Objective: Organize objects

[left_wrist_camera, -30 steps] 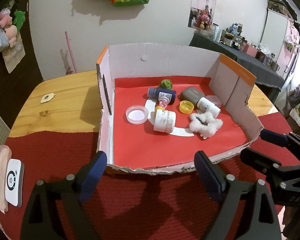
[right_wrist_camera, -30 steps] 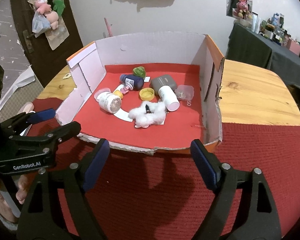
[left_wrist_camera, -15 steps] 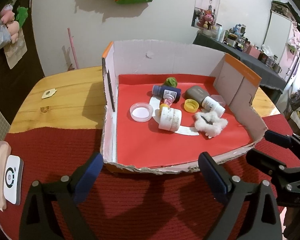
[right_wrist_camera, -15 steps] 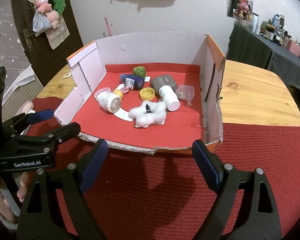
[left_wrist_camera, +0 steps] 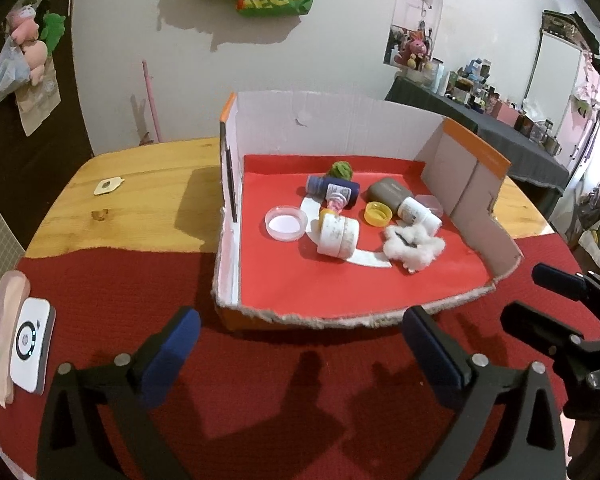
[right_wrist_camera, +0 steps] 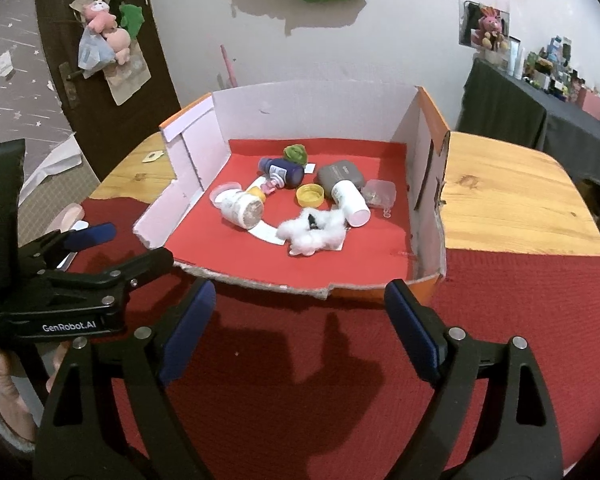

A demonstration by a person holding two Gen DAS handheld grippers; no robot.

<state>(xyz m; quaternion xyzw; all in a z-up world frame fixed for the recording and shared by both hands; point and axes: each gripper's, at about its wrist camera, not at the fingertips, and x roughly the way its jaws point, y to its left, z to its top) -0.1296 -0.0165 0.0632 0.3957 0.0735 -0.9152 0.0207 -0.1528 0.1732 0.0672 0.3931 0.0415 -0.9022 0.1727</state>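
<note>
Black grippers [right_wrist_camera: 296,312], blue pads [right_wrist_camera: 186,330], perhaps rubber.

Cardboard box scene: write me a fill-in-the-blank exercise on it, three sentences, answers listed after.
1. The floor of the cardboard box is lined with paper coloured ____.
2. The white cotton wad lies right beside a bottle cap coloured ____.
3. The left tongs and the right tongs both stand open, holding ____.

Missing words: red; yellow; nothing
</note>
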